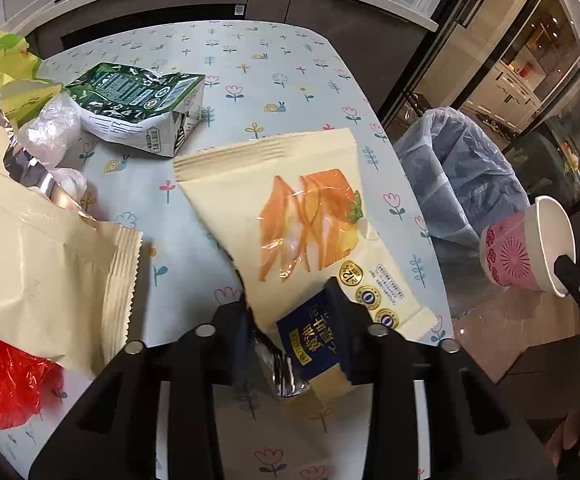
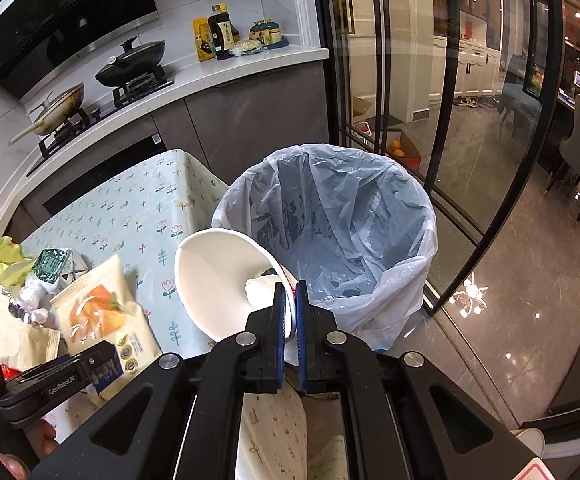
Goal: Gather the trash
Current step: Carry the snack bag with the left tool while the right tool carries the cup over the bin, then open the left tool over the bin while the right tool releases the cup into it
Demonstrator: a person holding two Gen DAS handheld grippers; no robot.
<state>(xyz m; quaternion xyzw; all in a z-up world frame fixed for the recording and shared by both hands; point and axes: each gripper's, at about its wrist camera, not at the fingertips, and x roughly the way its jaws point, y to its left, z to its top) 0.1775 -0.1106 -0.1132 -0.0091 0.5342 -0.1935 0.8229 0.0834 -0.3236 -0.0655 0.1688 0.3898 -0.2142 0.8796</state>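
Left wrist view shows the cream snack wrapper (image 1: 310, 220) lying on the flower-patterned counter (image 1: 249, 64), its blue-labelled end between the 2 fingers of the left tool (image 1: 296, 344), whose pads press on it. Left of it lie a tan bag (image 1: 41, 264), a red crinkled film (image 1: 5, 380), a green milk carton (image 1: 137, 104) and crumpled plastic (image 1: 51, 128). Right wrist view has the right tool (image 2: 290, 308) clamped tight on the rim of a paper cup (image 2: 217, 280), white inside and pink outside, tilted on its side just beside the lined trash bin (image 2: 330, 216), which stands on the floor against the counter's edge.
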